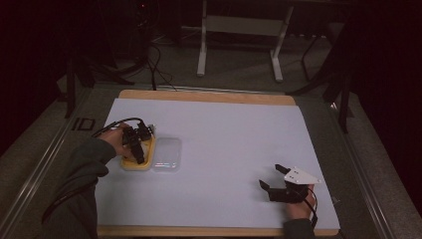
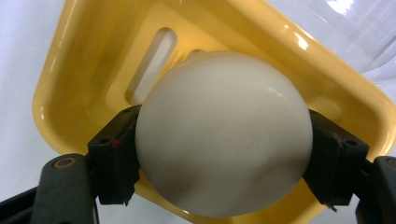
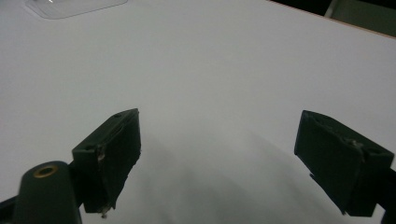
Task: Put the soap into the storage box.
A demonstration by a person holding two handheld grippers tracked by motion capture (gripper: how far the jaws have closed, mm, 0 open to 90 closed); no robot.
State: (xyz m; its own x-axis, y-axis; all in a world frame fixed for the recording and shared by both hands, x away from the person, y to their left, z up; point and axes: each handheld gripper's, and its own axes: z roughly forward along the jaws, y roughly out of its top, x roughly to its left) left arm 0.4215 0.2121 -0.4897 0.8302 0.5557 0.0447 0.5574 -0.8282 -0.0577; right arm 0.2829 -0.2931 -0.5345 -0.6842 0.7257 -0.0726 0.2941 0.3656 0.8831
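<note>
A white oval bar of soap [image 2: 224, 135] sits between the two black jaws of my left gripper [image 2: 224, 161], which press on its sides. It hangs over the inside of a yellow soap dish [image 2: 84, 60] with drain slots; whether it touches the dish I cannot tell. From above, my left gripper [image 1: 137, 148] points down into the yellow dish [image 1: 128, 164] at the left of the white mat. My right gripper [image 1: 269, 175] lies near the front right of the mat, jaws wide apart and empty [image 3: 233, 154].
A clear plastic lid [image 1: 167, 154] lies flat right beside the dish, on its right; it also appears as the clear lid [image 2: 355, 28] and far off as the lid [image 3: 74, 7]. The white mat [image 1: 234, 134] covers a wooden board. Table legs and cables stand beyond.
</note>
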